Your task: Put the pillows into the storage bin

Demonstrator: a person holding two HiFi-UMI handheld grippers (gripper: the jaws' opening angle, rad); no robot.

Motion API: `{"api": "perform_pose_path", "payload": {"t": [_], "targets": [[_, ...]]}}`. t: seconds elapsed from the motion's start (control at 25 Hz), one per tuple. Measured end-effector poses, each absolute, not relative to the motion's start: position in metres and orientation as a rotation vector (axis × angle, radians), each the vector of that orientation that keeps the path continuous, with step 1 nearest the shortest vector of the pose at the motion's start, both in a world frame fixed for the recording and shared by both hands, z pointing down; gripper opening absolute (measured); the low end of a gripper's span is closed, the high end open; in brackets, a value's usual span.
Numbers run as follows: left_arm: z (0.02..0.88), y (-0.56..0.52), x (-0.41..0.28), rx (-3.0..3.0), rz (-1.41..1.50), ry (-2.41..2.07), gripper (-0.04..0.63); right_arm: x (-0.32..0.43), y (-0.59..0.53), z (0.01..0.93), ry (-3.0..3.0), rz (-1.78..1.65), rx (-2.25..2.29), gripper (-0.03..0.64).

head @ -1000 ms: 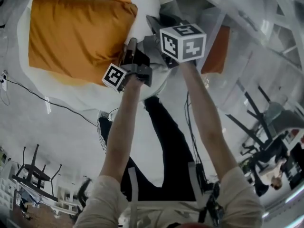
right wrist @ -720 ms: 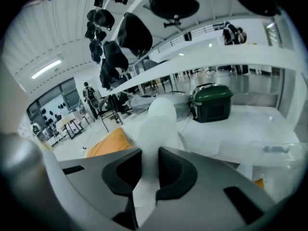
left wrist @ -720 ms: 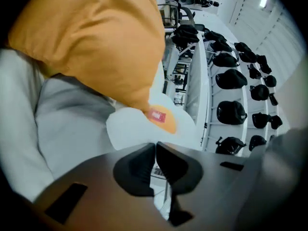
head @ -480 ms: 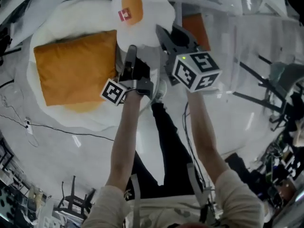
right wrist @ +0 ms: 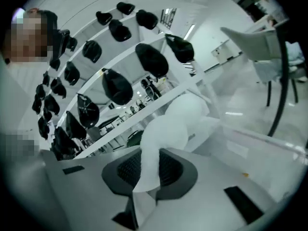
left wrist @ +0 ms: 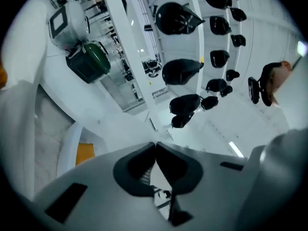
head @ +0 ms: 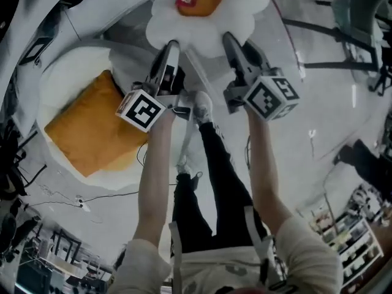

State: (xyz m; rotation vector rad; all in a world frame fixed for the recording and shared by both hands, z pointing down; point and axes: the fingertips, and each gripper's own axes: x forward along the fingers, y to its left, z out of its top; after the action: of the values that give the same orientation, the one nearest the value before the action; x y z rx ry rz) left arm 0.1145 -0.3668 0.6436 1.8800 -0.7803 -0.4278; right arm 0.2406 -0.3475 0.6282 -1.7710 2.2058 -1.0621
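Note:
A white flower-shaped pillow [head: 208,8] with an orange centre and a red tag hangs at the top of the head view. My right gripper [head: 231,40] is shut on its lower edge, and a white lobe [right wrist: 163,129] bulges out from between the pads. My left gripper [head: 171,46] rests its tips against the same edge. Its pads [left wrist: 139,165] meet, and no fabric shows between them. An orange pillow [head: 92,133] lies below left on a round white cushion [head: 64,78]. I cannot make out a storage bin.
The person's dark-trousered legs [head: 211,182] and a pale shoe [head: 202,106] are under the grippers. A thin cable [head: 104,195] trails over the pale floor. Chair legs [head: 349,26] stand at upper right and dark furniture [head: 55,250] at lower left. Dark caps [right wrist: 115,88] hang on a white rack.
Both grippers have swung away from the orange pillow and spread apart under the white pillow, which has come fully into view. The orange pillow now lies lower left.

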Motion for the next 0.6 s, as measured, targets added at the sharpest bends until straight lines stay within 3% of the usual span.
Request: {"api": "perform_pose_path", "payload": {"t": [0.32,0.36,0.4,0.44,0.48,0.6], "targets": [[0.676,-0.328,0.212,1.941,-0.204,-0.598,0.014,0.333,-0.280,0.674,1.879,-1.171,-1.892,0.055],[0.687,-0.321,0.218,1.947,-0.145,-0.592,0.016,0.341,-0.274,0.688,1.814,-1.225,-1.901,0.074],[0.700,-0.314,0.224,1.932,-0.079,-0.585,0.020,0.350,-0.266,0.706,1.742,-1.290,-1.931,0.136],[0.713,-0.307,0.230,1.900,-0.024,-0.575,0.089,0.358,-0.258,0.725,1.689,-1.354,-1.981,0.262],[0.723,-0.302,0.236,1.861,0.007,-0.567,0.221,0.365,-0.249,0.743,1.667,-1.409,-2.044,0.289],[0.739,-0.289,0.244,1.771,-0.004,-0.592,0.224,0.377,-0.222,0.777,1.653,-1.503,-2.179,0.299]]}}
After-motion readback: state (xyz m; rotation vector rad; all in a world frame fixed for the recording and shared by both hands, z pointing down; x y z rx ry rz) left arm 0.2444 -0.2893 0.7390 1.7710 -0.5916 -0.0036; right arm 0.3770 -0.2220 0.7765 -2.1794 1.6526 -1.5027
